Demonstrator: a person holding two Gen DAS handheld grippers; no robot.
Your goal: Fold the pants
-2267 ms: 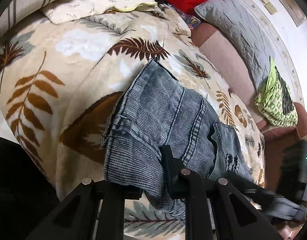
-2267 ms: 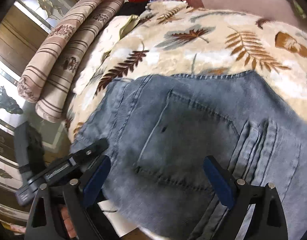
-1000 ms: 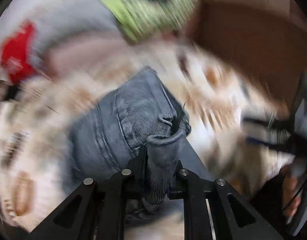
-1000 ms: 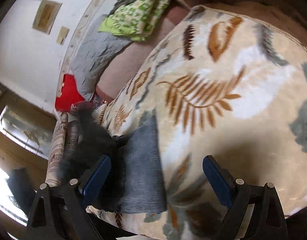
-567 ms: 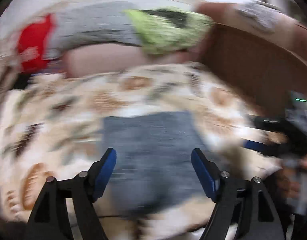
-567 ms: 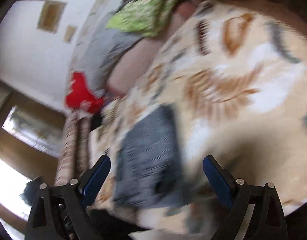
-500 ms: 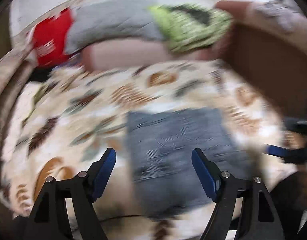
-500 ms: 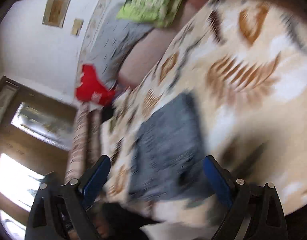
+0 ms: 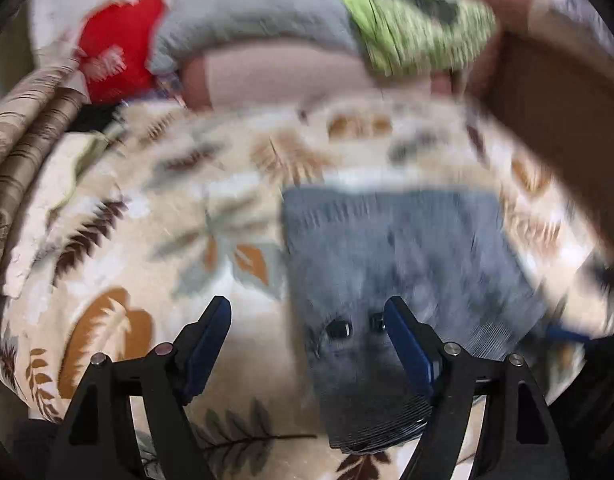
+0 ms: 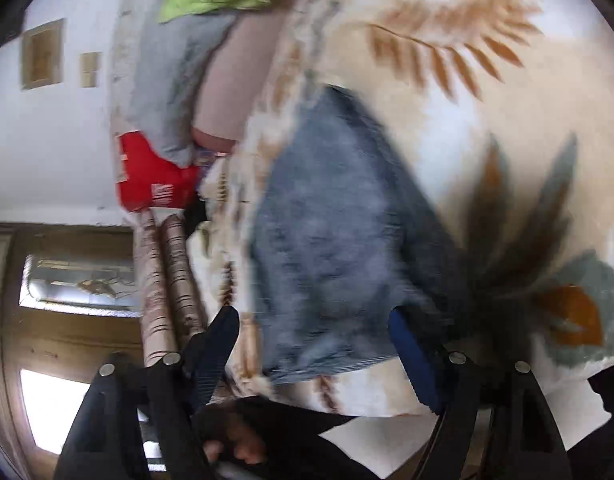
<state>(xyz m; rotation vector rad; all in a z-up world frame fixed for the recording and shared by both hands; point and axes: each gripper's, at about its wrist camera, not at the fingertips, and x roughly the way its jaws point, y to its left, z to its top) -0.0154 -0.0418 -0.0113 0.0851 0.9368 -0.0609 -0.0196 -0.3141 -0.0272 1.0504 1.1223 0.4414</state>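
Observation:
The grey-blue jeans [image 9: 403,264] lie folded into a compact rectangle on a cream blanket with a leaf print [image 9: 147,240]. My left gripper [image 9: 307,340] is open and empty above the near edge of the jeans; its right finger is over the fabric. In the right wrist view the folded jeans [image 10: 331,240] lie on the blanket [image 10: 487,120] ahead of my right gripper [image 10: 315,344], which is open and empty. Both views are blurred by motion.
A red bag [image 9: 115,52], a grey pillow [image 9: 247,16] and a green patterned bundle [image 9: 419,28] lie at the back. Striped rolled cushions [image 9: 23,120] lie at the left. A brown sofa arm [image 9: 555,100] is at the right.
My left gripper let go of the jeans and opened. Both grippers have drawn back from the folded jeans, and both cameras keep swinging.

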